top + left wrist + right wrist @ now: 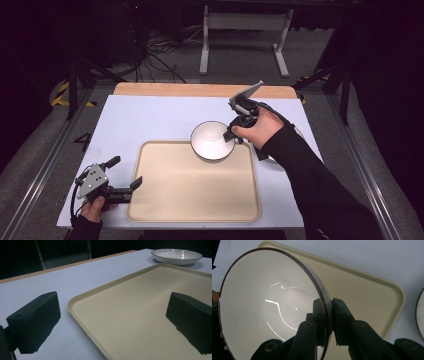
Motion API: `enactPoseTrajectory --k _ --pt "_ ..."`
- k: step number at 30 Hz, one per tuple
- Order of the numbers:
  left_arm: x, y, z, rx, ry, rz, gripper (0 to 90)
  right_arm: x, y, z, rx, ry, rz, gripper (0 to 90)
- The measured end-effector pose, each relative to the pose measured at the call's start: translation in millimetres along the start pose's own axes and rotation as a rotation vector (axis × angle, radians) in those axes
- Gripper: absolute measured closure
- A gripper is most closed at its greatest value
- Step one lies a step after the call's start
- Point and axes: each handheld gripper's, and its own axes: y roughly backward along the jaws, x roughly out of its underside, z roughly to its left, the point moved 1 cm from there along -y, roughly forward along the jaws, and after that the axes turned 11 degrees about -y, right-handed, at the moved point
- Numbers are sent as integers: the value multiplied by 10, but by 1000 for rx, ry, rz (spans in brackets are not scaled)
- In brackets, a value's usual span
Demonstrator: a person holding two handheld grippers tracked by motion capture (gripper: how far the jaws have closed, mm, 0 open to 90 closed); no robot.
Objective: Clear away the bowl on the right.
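Observation:
A white bowl (212,141) with a dark rim sits at the far edge of the beige tray (195,187). My right gripper (231,134) is shut on its right rim. In the right gripper view one jaw is inside the bowl (269,307) and the other outside, pinching the wall at my right gripper (329,315). My left gripper (126,171) is open near the tray's left rim, low by the table's front-left corner. In the left gripper view my left gripper (112,315) has nothing in it, with one jaw over the white table and one over the tray (75,302).
A shallow white plate (176,256) with a dark rim lies on the table just beyond the tray's far right corner. In the high view the plate (299,132) is mostly hidden by the right forearm. The white table top (150,120) has a wooden strip along its far edge.

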Motion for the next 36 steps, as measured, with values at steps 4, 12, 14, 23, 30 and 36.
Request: enactPoseTrajectory --k 4,12,14,23,30,36 --pt "0 1 0 0 0 1 1 13 -80 66 -26 49 -4 819" --pt "0 -2 -1 -1 -2 -2 2 40 -279 121 -42 75 16 817" --pt "0 -2 -1 0 -2 -2 1 45 -299 126 -41 74 19 817" --pt "-1 -2 -4 2 -3 -1 2 90 -522 132 -50 96 54 814" --pt "-2 -1 -6 3 -6 1 2 126 -674 131 -39 95 84 811" --pt "-2 -1 -6 4 -7 1 1 153 -786 117 -34 95 103 810"
